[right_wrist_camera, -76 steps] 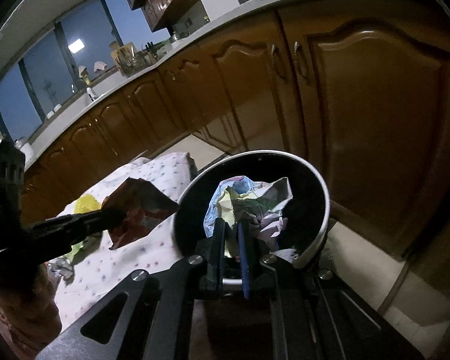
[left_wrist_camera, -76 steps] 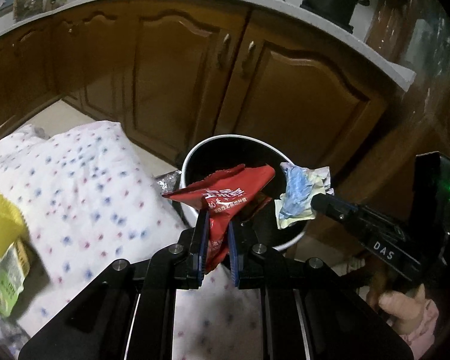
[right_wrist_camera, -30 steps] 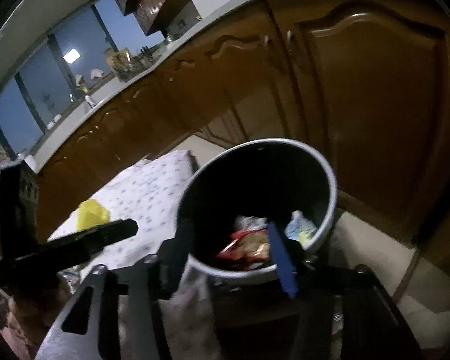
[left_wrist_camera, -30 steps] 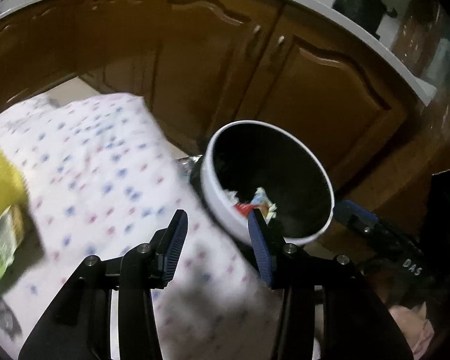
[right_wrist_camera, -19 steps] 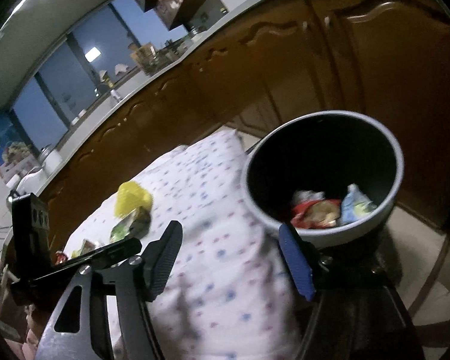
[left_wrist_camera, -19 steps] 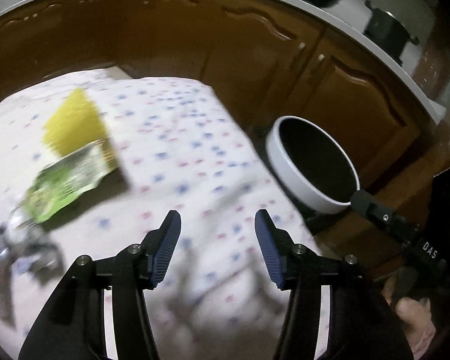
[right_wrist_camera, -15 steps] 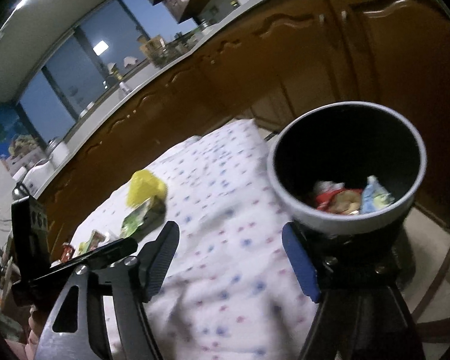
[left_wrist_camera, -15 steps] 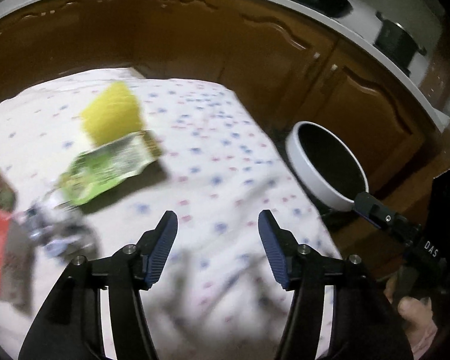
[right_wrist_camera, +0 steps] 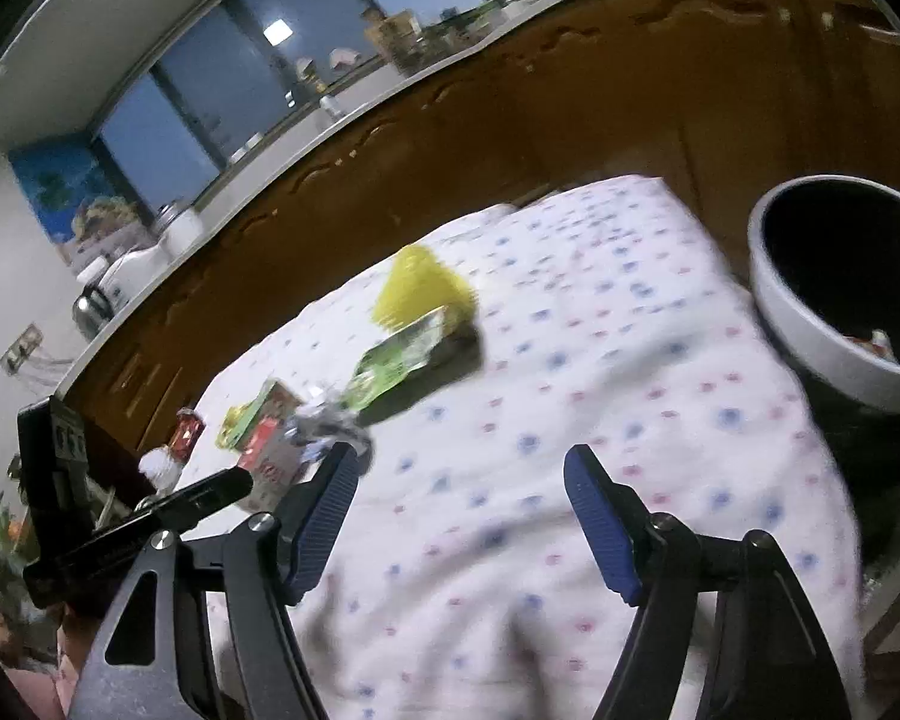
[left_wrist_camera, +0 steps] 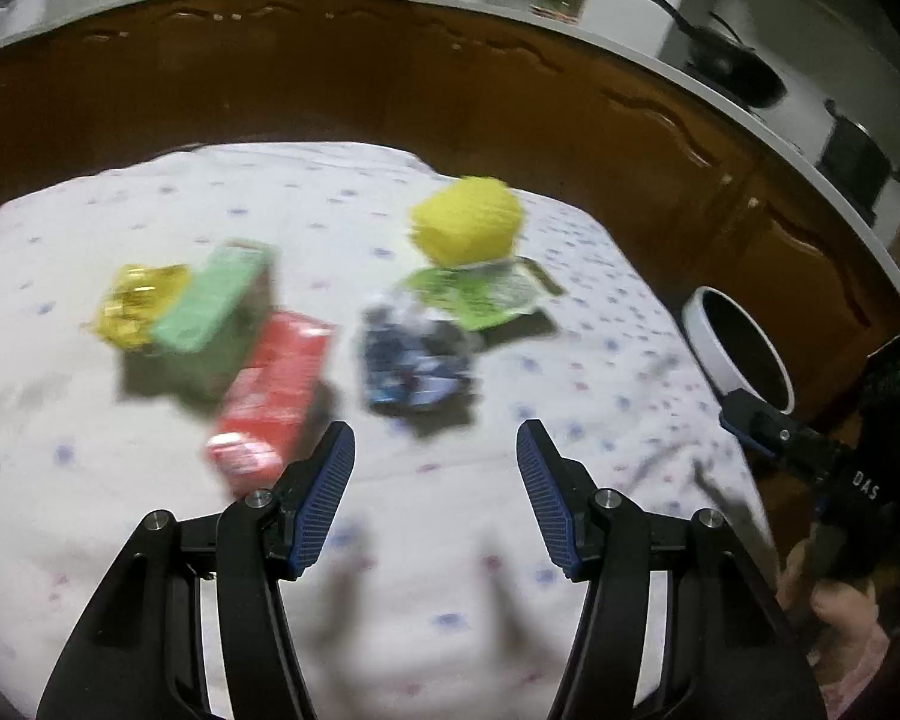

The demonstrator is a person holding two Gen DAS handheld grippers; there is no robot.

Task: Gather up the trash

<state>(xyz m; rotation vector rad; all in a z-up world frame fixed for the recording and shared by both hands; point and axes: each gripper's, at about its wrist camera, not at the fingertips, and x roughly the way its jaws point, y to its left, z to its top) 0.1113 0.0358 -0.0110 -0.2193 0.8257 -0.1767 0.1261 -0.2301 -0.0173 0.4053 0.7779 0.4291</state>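
Looking along the left gripper (left_wrist_camera: 435,474), its fingers stand wide apart and hold nothing, over the spotted cloth of the desk (left_wrist_camera: 510,630). Ahead lies the trash in a loose cluster: a dark blue wrapper (left_wrist_camera: 414,363) nearest, a red packet (left_wrist_camera: 273,396) just left of it, a green box (left_wrist_camera: 213,315) touching a yellow foil scrap (left_wrist_camera: 135,303), and a green packet (left_wrist_camera: 480,294) under a yellow piece (left_wrist_camera: 465,228). The bin (left_wrist_camera: 741,348) sits off the desk's right edge. The pieces crowd each other, so a grab could catch two or shove one aside; blur suggests fast motion, which risks a missed pinch.

From the right gripper (right_wrist_camera: 459,516), likewise spread wide and empty, the bin (right_wrist_camera: 810,324) stands close at the right, beside the desk corner, with scraps inside. The green packet (right_wrist_camera: 402,360) and yellow piece (right_wrist_camera: 420,291) lie mid-desk, and bare cloth between them and the gripper leaves open room. The left gripper's finger (right_wrist_camera: 204,495) reaches in near the red packet (right_wrist_camera: 270,462), so the two could collide there.
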